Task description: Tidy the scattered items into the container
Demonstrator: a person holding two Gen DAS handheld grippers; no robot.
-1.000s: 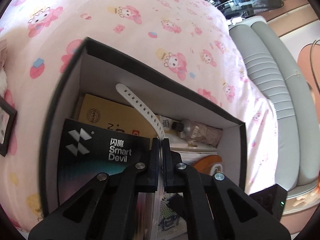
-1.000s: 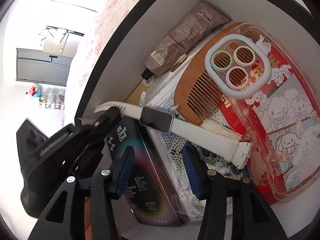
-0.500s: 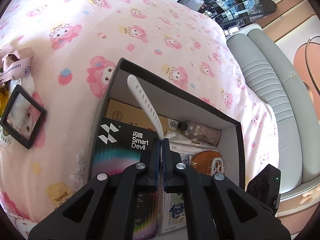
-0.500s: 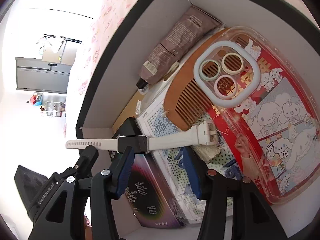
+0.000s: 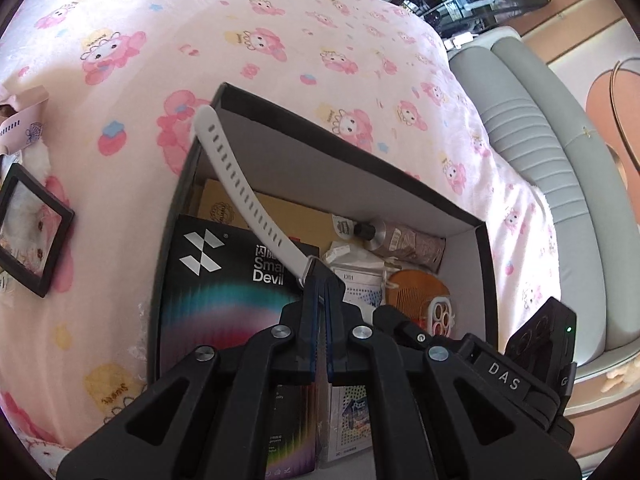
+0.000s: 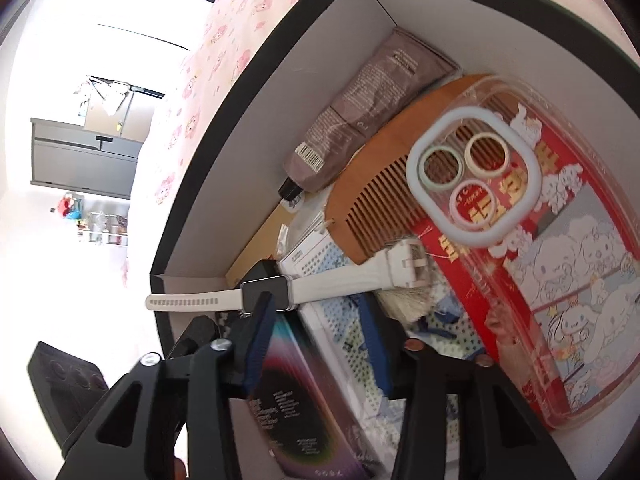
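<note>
A black box with a white inside [image 5: 348, 148] sits on the pink bed. My left gripper [image 5: 321, 280] is shut on a white watch [image 5: 240, 188] and holds it above the box, the strap pointing up over the box's far corner. In the right wrist view the watch [image 6: 280, 298] hangs level across the box [image 6: 256, 80], its face just above my open right gripper [image 6: 316, 320]. The box holds a black Smart Devil carton [image 5: 224, 292], a brown tube [image 6: 360, 108], a wooden comb [image 6: 376, 196] and a cartoon phone case [image 6: 540, 248].
A small black-framed picture [image 5: 30, 228] and a pink strip [image 5: 22, 120] lie on the pink cartoon bedspread [image 5: 280, 40] left of the box. A grey padded headboard [image 5: 552, 160] runs along the right. The other gripper's body [image 5: 536, 344] shows at lower right.
My left gripper has lifted the watch up out of the box, and the box looks farther away. In the right wrist view the watch has swung level and risen off the items below.
</note>
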